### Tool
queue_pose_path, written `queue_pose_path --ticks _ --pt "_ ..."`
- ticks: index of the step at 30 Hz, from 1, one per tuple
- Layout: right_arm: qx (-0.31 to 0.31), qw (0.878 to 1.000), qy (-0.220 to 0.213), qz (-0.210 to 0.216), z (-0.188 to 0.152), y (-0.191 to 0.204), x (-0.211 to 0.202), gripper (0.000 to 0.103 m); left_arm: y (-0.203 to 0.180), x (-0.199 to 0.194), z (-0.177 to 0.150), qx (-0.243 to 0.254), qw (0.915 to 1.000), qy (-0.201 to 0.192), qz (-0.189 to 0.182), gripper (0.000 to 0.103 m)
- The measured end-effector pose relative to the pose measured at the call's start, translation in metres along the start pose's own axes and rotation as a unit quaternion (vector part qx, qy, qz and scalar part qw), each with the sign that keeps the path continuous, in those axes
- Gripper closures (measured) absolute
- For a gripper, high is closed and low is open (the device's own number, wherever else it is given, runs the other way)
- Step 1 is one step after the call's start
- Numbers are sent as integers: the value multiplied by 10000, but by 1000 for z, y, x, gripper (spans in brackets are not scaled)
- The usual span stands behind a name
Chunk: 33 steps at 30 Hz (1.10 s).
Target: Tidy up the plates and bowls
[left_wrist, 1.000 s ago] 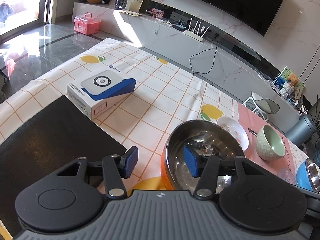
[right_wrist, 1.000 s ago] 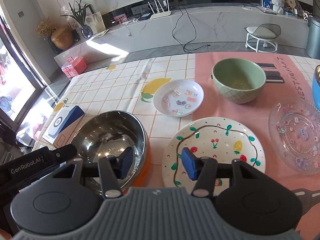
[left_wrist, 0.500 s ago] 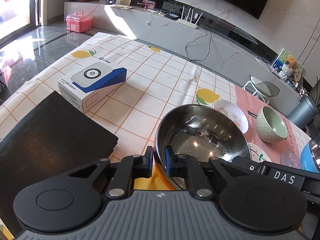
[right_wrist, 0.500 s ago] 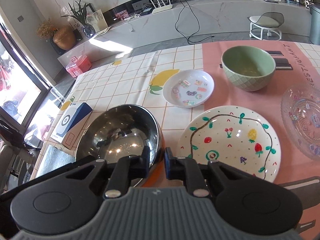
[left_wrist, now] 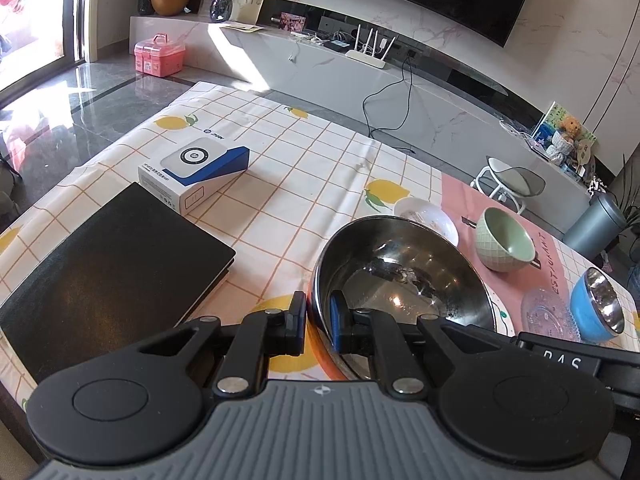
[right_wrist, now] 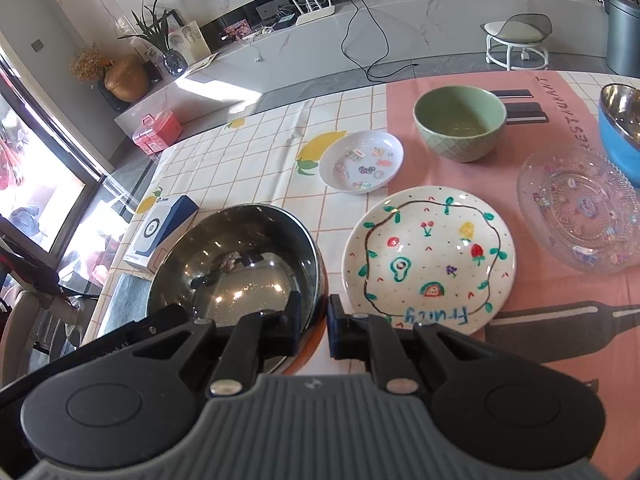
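Observation:
A large steel bowl with an orange outside is lifted off the table and tilted. My left gripper is shut on its near left rim. My right gripper is shut on the same bowl's near right rim. To the right lie a fruit-painted plate, a small white dish, a green bowl, a clear glass plate and a blue steel-lined bowl.
A black folder and a white-and-blue box lie on the checked tablecloth left of the bowl. A pink mat covers the right side. The table's far edge faces a TV bench and a stool.
Both grippers went from open to shut on the steel bowl's rim, one on each side. The bowl has then risen and tilted; the cameras sit higher above the table.

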State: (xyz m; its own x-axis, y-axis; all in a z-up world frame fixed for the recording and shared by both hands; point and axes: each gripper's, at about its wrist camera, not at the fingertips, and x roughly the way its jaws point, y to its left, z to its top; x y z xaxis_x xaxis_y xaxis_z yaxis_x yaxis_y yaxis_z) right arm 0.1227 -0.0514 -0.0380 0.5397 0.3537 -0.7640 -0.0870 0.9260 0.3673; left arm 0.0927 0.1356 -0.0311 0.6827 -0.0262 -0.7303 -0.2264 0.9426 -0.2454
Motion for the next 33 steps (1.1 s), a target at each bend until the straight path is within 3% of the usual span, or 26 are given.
queue_pose_path --ticks 9,16,25,33 --pt "85 9996 -250 34 -19 -27 -57 93 -24 -36 -24 -155 9994 38 -303 90" --pt "239 9992 -327 -49 -37 -63 -88 94 -55 -44 -46 88 9987 123 -493 90" --pt "600 9979 -93 -218 -61 -109 -89 94 -76 -27 -79 373 9965 475 -581 89" --pt "685 9971 83 -321 -69 -124 -77 95 -77 -14 -93 439 9951 669 -575 89"
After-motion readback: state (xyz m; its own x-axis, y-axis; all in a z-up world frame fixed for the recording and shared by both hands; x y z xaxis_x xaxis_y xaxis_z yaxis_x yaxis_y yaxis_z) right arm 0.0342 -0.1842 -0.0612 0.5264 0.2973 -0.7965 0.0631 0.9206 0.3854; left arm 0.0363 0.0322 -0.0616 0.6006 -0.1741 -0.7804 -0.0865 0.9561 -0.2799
